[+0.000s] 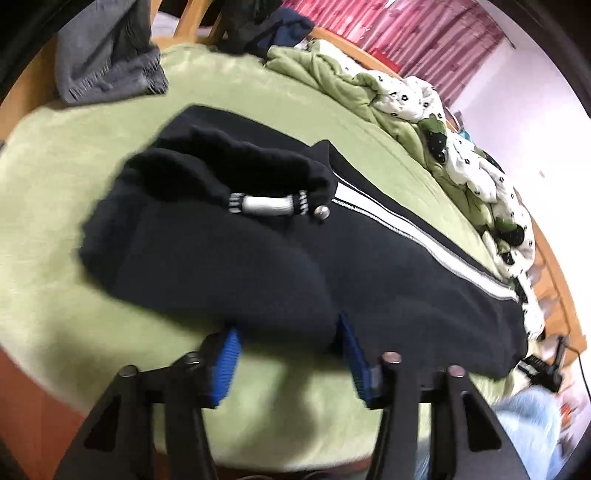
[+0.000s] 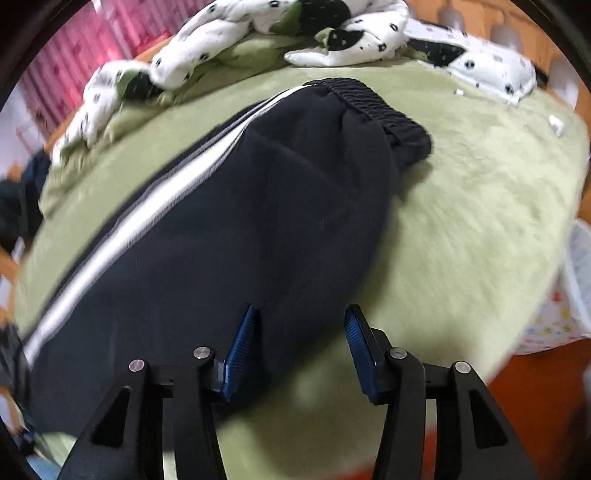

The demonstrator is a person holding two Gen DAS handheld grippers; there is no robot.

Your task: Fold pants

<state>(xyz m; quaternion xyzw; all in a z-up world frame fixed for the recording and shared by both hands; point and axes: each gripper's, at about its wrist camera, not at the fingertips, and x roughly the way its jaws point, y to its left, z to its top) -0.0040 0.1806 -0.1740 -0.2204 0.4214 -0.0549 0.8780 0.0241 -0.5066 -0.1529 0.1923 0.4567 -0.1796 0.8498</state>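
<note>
1. Black pants (image 1: pixel 258 258) with a white side stripe (image 1: pixel 424 232) lie folded lengthwise on the green bedspread (image 1: pixel 74 177), filling the centre of both views.
2. The left gripper (image 1: pixel 288 358) sits at the bottom centre of its frame, blue pads (image 1: pixel 225 365) spread apart, nothing pinched; the near edge of the pants lies just beyond them.
3. The right gripper (image 2: pixel 301 347) shows the same at the bottom of its frame: fingers apart, gripping nothing, dark cloth between and beneath the tips.
4. The elastic waistband (image 2: pixel 384 107) shows at upper centre of the right view.
5. A spotted white quilt (image 2: pixel 258 29) bunches along the top; grey clothing (image 1: pixel 107 62) lies upper left in the left view.
</note>
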